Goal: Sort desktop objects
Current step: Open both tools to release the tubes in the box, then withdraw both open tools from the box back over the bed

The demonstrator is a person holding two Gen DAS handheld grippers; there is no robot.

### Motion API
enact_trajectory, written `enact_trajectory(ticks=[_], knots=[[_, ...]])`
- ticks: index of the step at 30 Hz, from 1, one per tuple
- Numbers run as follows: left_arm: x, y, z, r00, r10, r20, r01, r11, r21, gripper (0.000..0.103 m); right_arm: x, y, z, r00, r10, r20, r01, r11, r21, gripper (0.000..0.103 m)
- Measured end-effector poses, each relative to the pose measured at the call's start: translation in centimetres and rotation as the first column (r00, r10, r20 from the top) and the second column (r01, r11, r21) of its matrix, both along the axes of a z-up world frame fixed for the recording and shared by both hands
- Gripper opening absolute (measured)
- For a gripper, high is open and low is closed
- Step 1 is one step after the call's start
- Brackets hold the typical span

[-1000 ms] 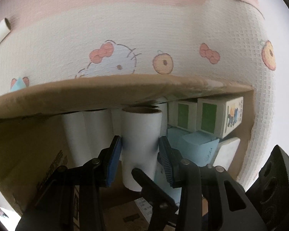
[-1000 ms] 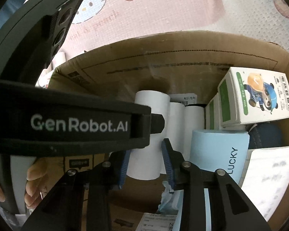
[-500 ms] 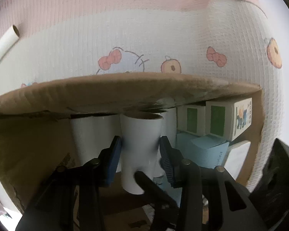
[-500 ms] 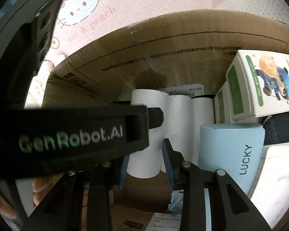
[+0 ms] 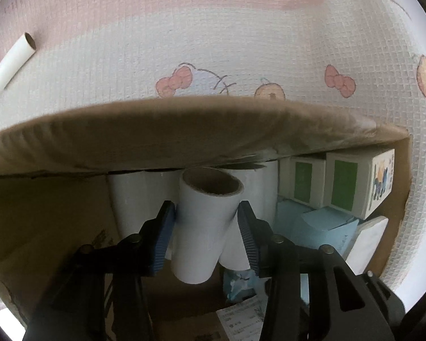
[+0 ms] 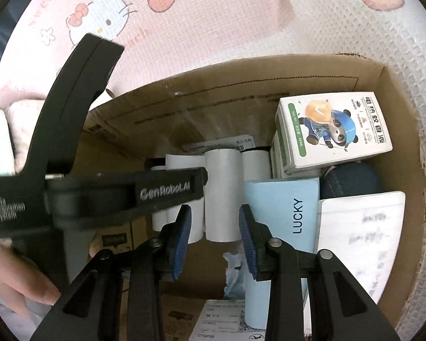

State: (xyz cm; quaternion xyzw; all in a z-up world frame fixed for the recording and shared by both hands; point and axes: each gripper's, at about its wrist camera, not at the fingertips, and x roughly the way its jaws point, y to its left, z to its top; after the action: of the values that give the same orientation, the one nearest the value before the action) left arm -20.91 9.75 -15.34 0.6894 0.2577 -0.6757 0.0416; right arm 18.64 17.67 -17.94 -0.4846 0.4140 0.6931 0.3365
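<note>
Left gripper (image 5: 206,228) opening around a tilted tube (image 5: 204,227), pads just off it — likely letting it join the upright tubes (image 5: 133,199) inside the box (image 5: 184,130). Right gripper (image 6: 214,236) narrow, empty, above the box. Perhaps four tubes boxed; one more tube (image 5: 12,62) out on the counter (image 5: 213,56).

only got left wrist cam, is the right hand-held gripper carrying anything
Observer: No. The right hand-held gripper has nothing between its pads and hangs over the cardboard box.
Operator: anything tucked by the light blue box that i cant see
Observer: Yes, a dark blue round thing sits right beside it, next to the panda-print box.
</note>
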Motion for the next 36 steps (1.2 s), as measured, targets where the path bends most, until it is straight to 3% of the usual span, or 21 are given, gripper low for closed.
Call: enact_trajectory(ticks=[12,18,21,23,26,29,33,36], knots=[[0.8,-0.9,2.8,0.999,0.045,-0.025,-0.042,0.995,0.09,0.053,-1.7,0.2,-1.2,0.999,0.015,0.048,-0.013,1.0,-0.028,0.031],[1.3,-1.2,5.2,0.987,-0.009,-0.161,0.022,0.997,0.076,0.052,-2.9,0.5,-1.4,0.999,0.019,0.038,-0.018,0.999,-0.038,0.032],[1.5,-1.5,6.1,0.972,-0.048,-0.228,0.058,0.998,0.035,0.037,-3.8,0.6,-1.4,0.999,0.033,0.032,-0.032,0.999,-0.042,0.032],[1.6,-1.7,6.2,0.962,-0.07,-0.264,0.077,0.997,0.016,0.018,-4.4,0.7,-1.4,0.999,0.037,0.023,-0.036,0.998,-0.046,0.032],[1.7,-2.3,6.3,0.946,-0.096,-0.309,0.111,0.993,0.031,0.012,-5.3,0.9,-1.5,0.999,0.042,0.014,-0.041,0.998,-0.049,0.032],[2.1,-3.0,7.2,0.911,-0.127,-0.392,0.148,0.989,0.022,0.011,-6.1,1.2,-1.9,0.999,0.04,0.02,-0.038,0.998,-0.056,0.032],[3.5,-3.9,9.0,0.824,-0.175,-0.539,0.201,0.979,-0.01,0.011,-7.2,1.4,-1.9,0.999,0.03,0.019,-0.029,0.998,-0.05,0.032],[5.2,-5.1,9.9,0.756,-0.158,-0.635,0.227,0.973,0.028,0.011,-7.9,1.2,-1.0,1.0,0.024,0.007,-0.024,1.0,-0.015,0.032]])
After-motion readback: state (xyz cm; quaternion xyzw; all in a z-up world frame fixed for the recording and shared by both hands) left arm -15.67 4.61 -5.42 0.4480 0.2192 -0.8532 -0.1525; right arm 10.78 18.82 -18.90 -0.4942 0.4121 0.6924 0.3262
